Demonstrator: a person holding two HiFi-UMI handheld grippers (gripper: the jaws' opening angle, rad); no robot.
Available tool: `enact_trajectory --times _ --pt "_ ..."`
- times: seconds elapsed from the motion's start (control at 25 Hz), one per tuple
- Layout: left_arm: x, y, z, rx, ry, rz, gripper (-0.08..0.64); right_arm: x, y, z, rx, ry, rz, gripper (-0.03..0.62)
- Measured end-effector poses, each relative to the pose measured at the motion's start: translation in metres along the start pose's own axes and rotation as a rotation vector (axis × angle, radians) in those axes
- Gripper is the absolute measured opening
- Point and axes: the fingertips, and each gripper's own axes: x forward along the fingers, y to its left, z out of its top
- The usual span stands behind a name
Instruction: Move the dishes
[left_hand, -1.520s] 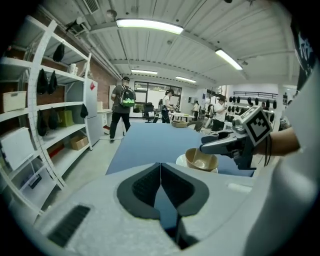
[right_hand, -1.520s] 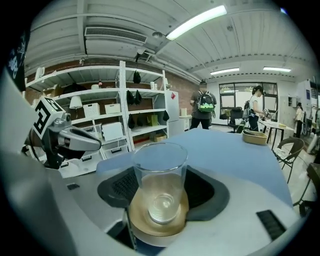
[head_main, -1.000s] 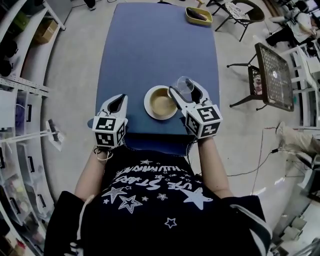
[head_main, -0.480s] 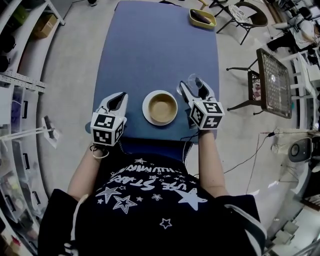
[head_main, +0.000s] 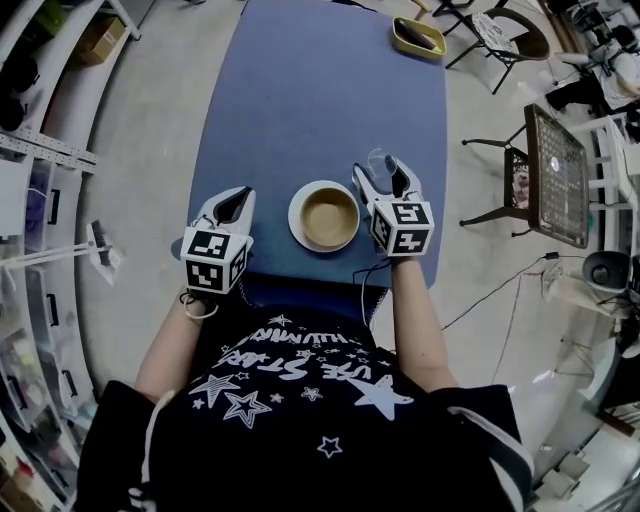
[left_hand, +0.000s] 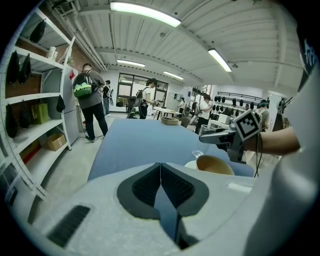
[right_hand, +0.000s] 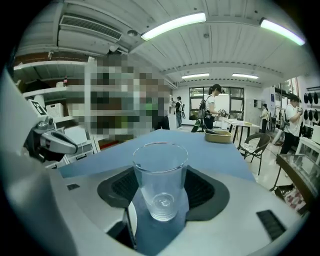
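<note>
A tan bowl (head_main: 325, 216) sits on a white plate (head_main: 296, 223) near the front edge of the blue table (head_main: 320, 100). My right gripper (head_main: 380, 169) is just right of the plate, shut on a clear empty glass (head_main: 378, 159). In the right gripper view the glass (right_hand: 160, 177) stands upright between the pads, its base low over the tabletop. My left gripper (head_main: 233, 197) hovers left of the plate over the table's front corner. It is shut, with nothing in it, and its jaws meet in a line in the left gripper view (left_hand: 161, 167). That view also shows the bowl (left_hand: 215, 165).
A yellow-green tray (head_main: 420, 37) lies at the table's far end. Chairs (head_main: 553, 170) stand off the right side and shelving (head_main: 40, 160) runs along the left. Several people stand beyond the table.
My right gripper has carried the glass from over the bowl's right rim to the right and down, to beside the plate. The left gripper has stayed put.
</note>
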Motion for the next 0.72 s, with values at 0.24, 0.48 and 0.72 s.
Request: enact_trajectory --times 0.24,0.48,0.72 --pt "0.001 -0.006 -0.005 -0.009 0.006 -0.003 0.02 0.001 -0.002 0.0 0.008 -0.007 0.003 0.282" --pt "-0.005 -0.007 -0.004 -0.011 -0.012 -0.005 0.02 -0.004 0.0 0.001 0.029 0.006 -0.002 0.282" --pt "-0.011 -0.011 -0.006 -0.024 -0.023 -0.012 0.02 -0.031 0.006 -0.003 0.071 0.01 -0.006 0.284"
